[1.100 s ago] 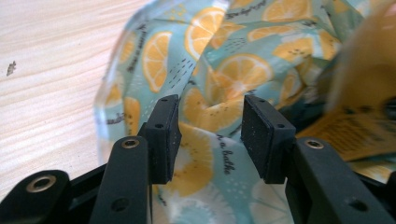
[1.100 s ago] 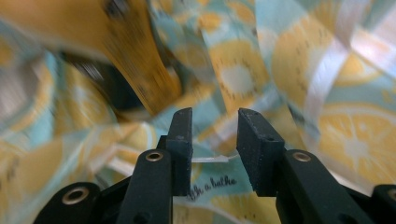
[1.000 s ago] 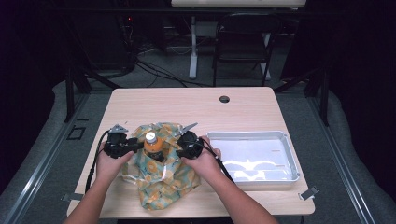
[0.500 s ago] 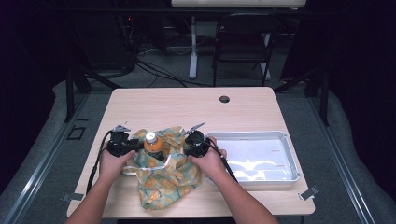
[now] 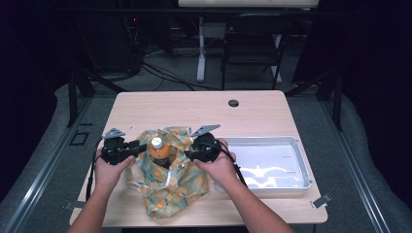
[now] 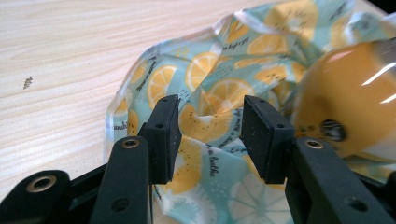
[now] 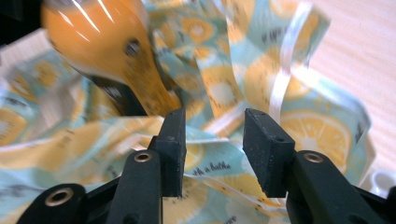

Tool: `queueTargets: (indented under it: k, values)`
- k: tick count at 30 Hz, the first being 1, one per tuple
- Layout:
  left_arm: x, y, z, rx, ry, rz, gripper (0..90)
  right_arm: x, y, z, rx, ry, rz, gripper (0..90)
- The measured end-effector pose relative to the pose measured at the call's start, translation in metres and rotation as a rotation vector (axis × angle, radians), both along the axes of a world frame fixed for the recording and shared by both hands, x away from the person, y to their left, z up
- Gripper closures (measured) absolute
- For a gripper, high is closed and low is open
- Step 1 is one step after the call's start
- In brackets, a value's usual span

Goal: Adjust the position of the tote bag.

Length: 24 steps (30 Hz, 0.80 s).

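A lemon-print bag (image 5: 170,179) lies crumpled on the wooden table (image 5: 194,111). An orange bottle (image 5: 158,150) with a white cap stands upright in it. My left gripper (image 5: 140,147) is left of the bottle and points at it. In its own view my left gripper (image 6: 209,116) is open, with the bag (image 6: 224,60) folded between the pads and the bottle (image 6: 345,102) to the right. My right gripper (image 5: 188,154) faces the bottle from the other side. Its jaws (image 7: 212,123) have just been opening; the bag's edge (image 7: 243,70) runs between the pads unpressed, below the bottle (image 7: 102,42).
A shiny metal tray (image 5: 301,165) sits on the table's right half, close to my right hand. A small round hole (image 5: 233,103) marks the far middle of the tabletop. A dark chair (image 5: 252,43) stands beyond the far edge.
Both grippers have risen a little beside the bottle, and the right one has shifted slightly to the right. The bag and bottle stay where they were.
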State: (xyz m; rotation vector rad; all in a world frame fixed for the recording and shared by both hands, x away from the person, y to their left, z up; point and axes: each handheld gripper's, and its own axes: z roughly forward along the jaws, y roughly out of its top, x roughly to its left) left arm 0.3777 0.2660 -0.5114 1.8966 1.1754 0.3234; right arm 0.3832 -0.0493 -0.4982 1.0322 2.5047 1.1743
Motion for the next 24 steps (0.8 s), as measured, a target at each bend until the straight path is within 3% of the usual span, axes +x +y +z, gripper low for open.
queueTargets:
  k: [7,11,18,24]
  values:
    - [-0.006,0.004,0.006,-0.021,-0.020,-0.001,57.6,-0.002,-0.003,0.011,0.049,-0.033,0.013,56.1]
    - [-0.009,0.007,0.009,-0.033,-0.030,-0.004,57.7,-0.003,-0.002,0.016,0.051,-0.051,0.023,54.8]
    - [-0.014,0.013,0.015,-0.045,-0.063,0.003,56.1,-0.012,0.011,0.030,0.028,-0.079,0.056,53.5]
    - [-0.016,0.013,0.021,-0.050,-0.072,-0.006,55.8,-0.020,0.022,0.048,0.079,-0.102,0.094,49.6]
